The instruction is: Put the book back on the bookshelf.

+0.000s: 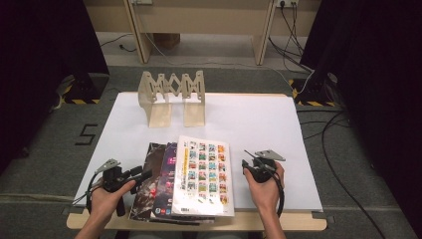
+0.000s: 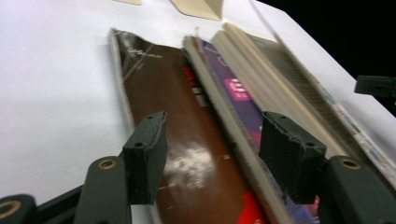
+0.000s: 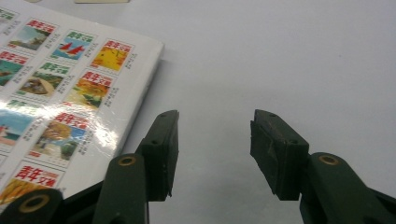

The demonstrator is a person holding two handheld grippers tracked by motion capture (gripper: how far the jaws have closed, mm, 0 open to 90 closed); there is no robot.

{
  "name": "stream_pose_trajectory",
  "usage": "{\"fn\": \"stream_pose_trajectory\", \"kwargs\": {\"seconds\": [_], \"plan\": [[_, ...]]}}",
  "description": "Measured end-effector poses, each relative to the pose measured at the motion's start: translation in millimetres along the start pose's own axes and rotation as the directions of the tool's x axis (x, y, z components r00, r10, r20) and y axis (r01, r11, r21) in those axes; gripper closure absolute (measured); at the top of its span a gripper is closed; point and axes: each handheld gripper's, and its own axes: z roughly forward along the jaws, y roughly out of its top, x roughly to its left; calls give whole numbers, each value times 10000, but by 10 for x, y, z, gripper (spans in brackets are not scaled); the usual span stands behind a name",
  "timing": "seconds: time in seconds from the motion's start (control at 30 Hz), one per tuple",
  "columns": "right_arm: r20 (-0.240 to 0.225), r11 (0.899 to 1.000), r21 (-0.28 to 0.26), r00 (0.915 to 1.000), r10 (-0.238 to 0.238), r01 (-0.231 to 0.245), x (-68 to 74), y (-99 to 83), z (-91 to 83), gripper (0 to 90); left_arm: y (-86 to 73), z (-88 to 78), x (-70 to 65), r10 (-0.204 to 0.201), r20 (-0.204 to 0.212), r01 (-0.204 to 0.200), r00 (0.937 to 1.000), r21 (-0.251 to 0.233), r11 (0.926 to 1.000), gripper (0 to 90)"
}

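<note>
Three books lie overlapped at the table's near edge: a white book (image 1: pixel 204 175) with rows of small colour pictures on top, a purple book (image 1: pixel 165 181) under it, and a dark brown book (image 1: pixel 148 177) lowest at the left. My left gripper (image 1: pixel 141 174) is open beside the brown book's left side; in the left gripper view its jaws straddle the brown cover (image 2: pixel 187 135) and the purple book's edge (image 2: pixel 233 93) without pressing. My right gripper (image 1: pixel 246 165) stands open just right of the white book (image 3: pixel 60 102), over bare table, with nothing between its jaws.
A wooden expanding book rack (image 1: pixel 172 95) stands at the back of the white table (image 1: pixel 259 124). The books overhang the table's near wooden edge (image 1: pixel 249 221). Cables (image 1: pixel 343 149) run over the grey floor at the right.
</note>
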Motion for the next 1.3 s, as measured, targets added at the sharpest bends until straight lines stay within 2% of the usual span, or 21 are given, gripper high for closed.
{"fn": "stream_pose_trajectory", "kwargs": {"seconds": [0.1, 0.17, 0.2, 0.23, 0.3, 0.33, 0.4, 0.43, 0.5, 0.6, 0.7, 0.83, 0.9, 0.93, 1.03, 1.1, 1.13, 1.17, 1.23, 1.3], "plan": [[-336, 9999, 53, 9994, 114, -112, 36, 33, -15, 515, 39, 19, -59, 63, 38, -63, 10000, 149, 9999, 411], [-471, 9999, 163, 9989, -2, 10, 71, 58, -23, 512, 67, 29, -83, 88, 20, -88, 10000, 250, 9996, 414], [-749, 9991, 415, 9972, -15, 46, 97, 74, -11, 510, 84, 37, -95, 103, 34, -105, 9999, 399, 9991, 413], [-749, 9991, 415, 9972, -15, 46, 97, 74, -11, 510, 93, 44, -104, 131, 35, -133, 9999, 510, 9986, 413], [-975, 9982, 595, 9951, 141, -83, 112, 83, 8, 504, 122, 67, -129, 90, 223, -109, 9997, 891, 9960, 409], [-1371, 9962, 818, 9897, 409, -298, 127, 98, 36, 498, 160, 88, -162, 93, 376, -132, 9992, 1056, 9943, 407], [-1450, 9960, 847, 9886, 414, -292, 131, 101, 47, 499, 182, 96, -189, 141, 376, -181, 9992, 1071, 9941, 406], [-1614, 9942, 999, 9853, 564, -406, 162, 103, 68, 500, 228, 109, -248, 372, 439, -420, 9983, 1122, 9928, 404], [-1738, 9929, 1111, 9828, 625, -435, 181, 104, 79, 499, 249, 119, -281, 413, 536, -470, 9977, 1110, 9927, 404], [-2030, 9885, 1491, 9776, 555, -251, 261, 87, 116, 494, 294, 169, -375, 611, 718, -698, 9955, 1262, 9895, 401], [-2126, 9862, 1641, 9754, 589, -237, 297, 66, 125, 489, 298, 252, -463, 675, 946, -818, 9932, 1566, 9843, 394], [-2250, 9821, 1841, 9710, 809, -391, 308, 50, 155, 484, 291, 399, -538, 459, 1312, -706, 9903, 1904, 9792, 383], [-2393, 9767, 2083, 9656, 1017, -513, 335, 48, 185, 480, 290, 461, -564, 561, 1229, -799, 9908, 1984, 9769, 368], [-2393, 9767, 2083, 9656, 1017, -513, 335, 48, 185, 480, 291, 492, -578, 737, 1183, -969, 9902, 2050, 9739, 368], [-2501, 9742, 2189, 9618, 1111, -556, 334, 64, 208, 463, 290, 571, -622, 727, 1189, -972, 9902, 2153, 9717, 365], [-2614, 9706, 2277, 9552, 1387, -786, 317, 69, 234, 456, 291, 617, -644, 523, 1138, -770, 9921, 2250, 9713, 361], [-2762, 9666, 2384, 9476, 1604, -942, 301, 79, 256, 453, 294, 640, -652, 437, 1093, -677, 9931, 2272, 9715, 359], [-2762, 9666, 2384, 9476, 1604, -942, 301, 79, 256, 453, 298, 666, -656, 356, 1062, -598, 9937, 2333, 9706, 359], [-2902, 9631, 2466, 9399, 1799, -1082, 303, 88, 280, 450, 303, 726, -656, 62, 1006, -317, 9949, 2540, 9667, 357], [-2952, 9603, 2510, 9352, 1957, -1217, 305, 90, 300, 433, 299, 782, -654, 18, 902, -267, 9959, 2756, 9609, 358]]}}
